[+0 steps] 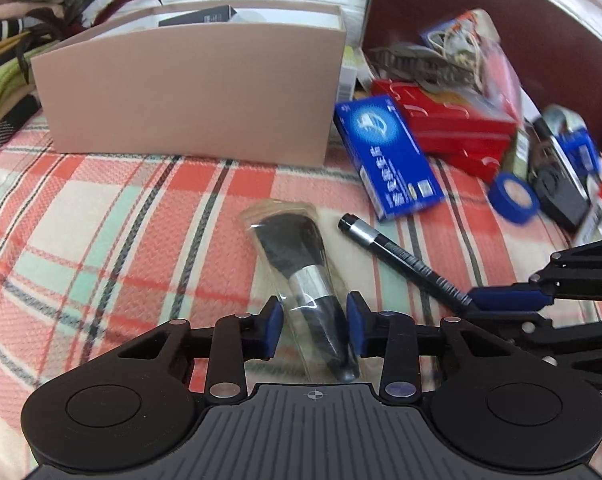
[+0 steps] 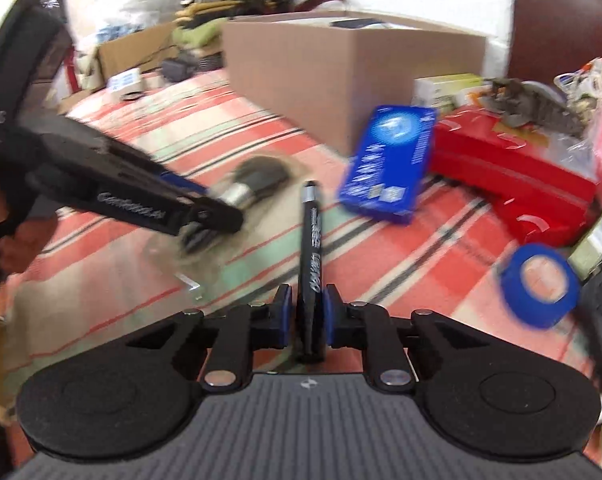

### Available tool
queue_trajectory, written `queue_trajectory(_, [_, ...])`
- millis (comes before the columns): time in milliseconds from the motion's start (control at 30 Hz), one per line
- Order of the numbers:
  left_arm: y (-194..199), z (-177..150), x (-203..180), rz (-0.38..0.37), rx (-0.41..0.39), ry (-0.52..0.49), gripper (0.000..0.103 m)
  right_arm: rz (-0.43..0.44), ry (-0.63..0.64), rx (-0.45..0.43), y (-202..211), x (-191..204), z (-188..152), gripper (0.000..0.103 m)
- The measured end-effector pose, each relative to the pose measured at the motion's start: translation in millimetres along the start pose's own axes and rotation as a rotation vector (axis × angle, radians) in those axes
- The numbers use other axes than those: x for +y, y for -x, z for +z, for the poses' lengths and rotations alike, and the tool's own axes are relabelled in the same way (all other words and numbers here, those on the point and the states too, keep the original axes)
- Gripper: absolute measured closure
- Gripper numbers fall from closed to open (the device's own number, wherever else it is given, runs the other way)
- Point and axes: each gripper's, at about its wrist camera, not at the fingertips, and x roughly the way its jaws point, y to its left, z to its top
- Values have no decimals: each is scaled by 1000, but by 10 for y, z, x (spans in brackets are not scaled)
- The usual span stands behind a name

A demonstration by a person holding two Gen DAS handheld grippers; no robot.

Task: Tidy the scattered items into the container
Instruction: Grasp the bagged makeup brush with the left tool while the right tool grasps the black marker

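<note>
A makeup brush (image 1: 307,276) with dark bristles, a silver collar and a black handle lies in a clear plastic sleeve on the plaid cover, bristles toward the box (image 1: 189,92). Its handle sits between the left gripper (image 1: 313,330) pads, which stand on either side of it with small gaps. Just beside it a black marker (image 2: 311,264) with a silver band near its cap points toward the box; its rear end is pinched in the right gripper (image 2: 309,314). The box is tall, pale pink cardboard, open at the top, upright at the far edge, with a dark item visible inside. A blue carton (image 1: 387,156), red boxes (image 1: 449,120) and a roll of blue tape (image 1: 513,196) lie scattered to its right.
</note>
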Motion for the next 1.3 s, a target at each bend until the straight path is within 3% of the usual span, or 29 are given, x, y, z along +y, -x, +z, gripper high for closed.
queue_trajectory(67, [32, -23, 26, -3, 11, -9, 61, 24, -7, -3, 47, 80, -37, 83])
queue_trajectory(100, [47, -34, 38, -5, 17, -14, 49, 24, -15, -7, 58, 98, -46, 82])
queue_trajectory(167, [79, -57, 64, -8, 28, -23, 37, 0, -31, -1, 38, 95, -18, 79])
queue_trajectory(333, [33, -28, 31, -8, 40, -35, 34, -45, -40, 9, -32, 87, 87, 67])
queue_trajectory(400, [1, -11, 6, -4, 44, -44, 35, -47, -35, 15, -88, 81, 119, 67])
queue_trajectory(467, [-19, -3, -35, 7, 39, -73, 51, -41, -37, 22, -154, 78, 147, 67])
queue_trajectory(533, [-12, -3, -50, 12, 31, -97, 54, -32, -47, 31, -219, 59, 172, 67])
queue_trajectory(600, [-5, -4, -64, 16, 23, -119, 67, -29, -57, 31, -265, 53, 193, 68])
queue_trajectory(667, [13, -6, -66, 2, 26, -133, 68, -24, -56, 32, -280, 56, 208, 72])
queue_trajectory(767, [39, -8, -68, -19, 32, -152, 69, -3, -54, 41, -286, 64, 215, 86])
queue_trajectory(867, [59, -18, -78, -37, 38, -173, 68, 6, -48, 54, -257, 86, 205, 86])
queue_trajectory(933, [48, -26, -87, -42, 44, -181, 60, 10, -42, 64, -245, 101, 204, 86])
queue_trajectory(967, [24, -21, -80, -44, 54, -173, 46, 9, -29, 68, -250, 110, 209, 85])
queue_trajectory(1000, [-5, -19, -81, -48, 64, -161, 40, 7, -22, 72, -259, 120, 221, 85])
queue_trajectory(1033, [-20, -22, -117, -31, 61, -170, 40, 5, -18, 77, -272, 130, 235, 85])
queue_trajectory(1133, [-51, -24, -178, 5, 51, -188, 41, -14, -2, 82, -309, 150, 259, 83])
queue_trajectory(1300, [-38, -40, -214, 25, 39, -192, 68, -11, -53, 59, -325, 104, 228, 84])
